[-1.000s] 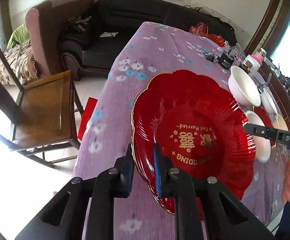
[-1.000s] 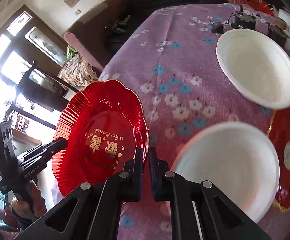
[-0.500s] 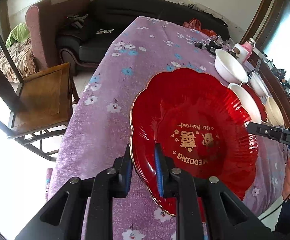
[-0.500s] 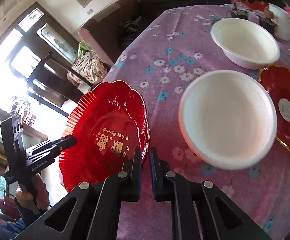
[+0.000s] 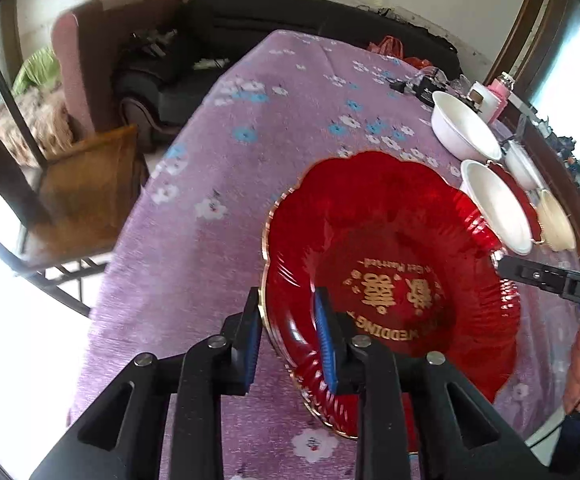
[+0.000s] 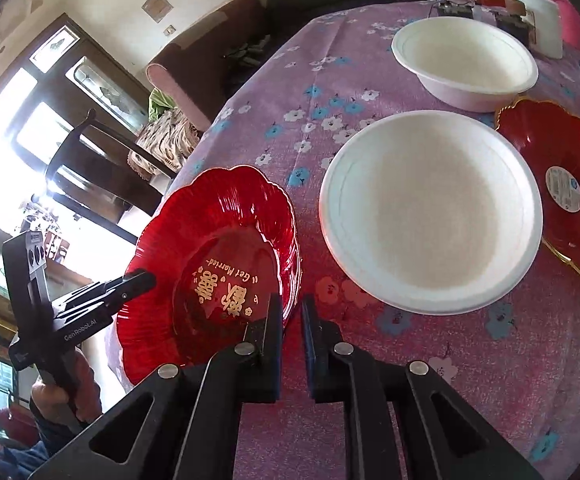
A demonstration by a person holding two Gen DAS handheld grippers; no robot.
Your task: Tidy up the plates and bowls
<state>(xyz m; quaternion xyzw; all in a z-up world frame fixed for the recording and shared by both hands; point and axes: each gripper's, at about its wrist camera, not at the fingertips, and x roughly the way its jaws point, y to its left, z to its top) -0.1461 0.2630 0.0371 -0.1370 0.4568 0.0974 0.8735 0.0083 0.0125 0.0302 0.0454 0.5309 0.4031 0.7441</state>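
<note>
A big red scalloped plate (image 5: 389, 280) with gold lettering lies low over the purple flowered tablecloth (image 5: 230, 200), near the table's end. My left gripper (image 5: 288, 308) straddles its near rim; its jaws are opening and there is a clear gap on each side of the rim. In the right wrist view the same red plate (image 6: 218, 248) has its rim between the narrow jaws of my right gripper (image 6: 291, 304). These jaws are easing open a little, with the pads still close on the rim. Each gripper shows in the other's view: the left gripper (image 6: 142, 280) and the right gripper (image 5: 501, 264).
A large white bowl (image 6: 429, 212) sits just right of the plate, a second white bowl (image 6: 465, 56) behind it, and a smaller red plate (image 6: 561, 184) at the right. A wooden chair (image 5: 86, 184) and a dark sofa (image 5: 290, 24) stand beyond the table. A person's hand (image 6: 62, 392) grips the left handle.
Both grippers carried the red plate along the table and slightly lower, away from the white bowls. The left jaws have widened off the rim. The right jaws are a touch wider.
</note>
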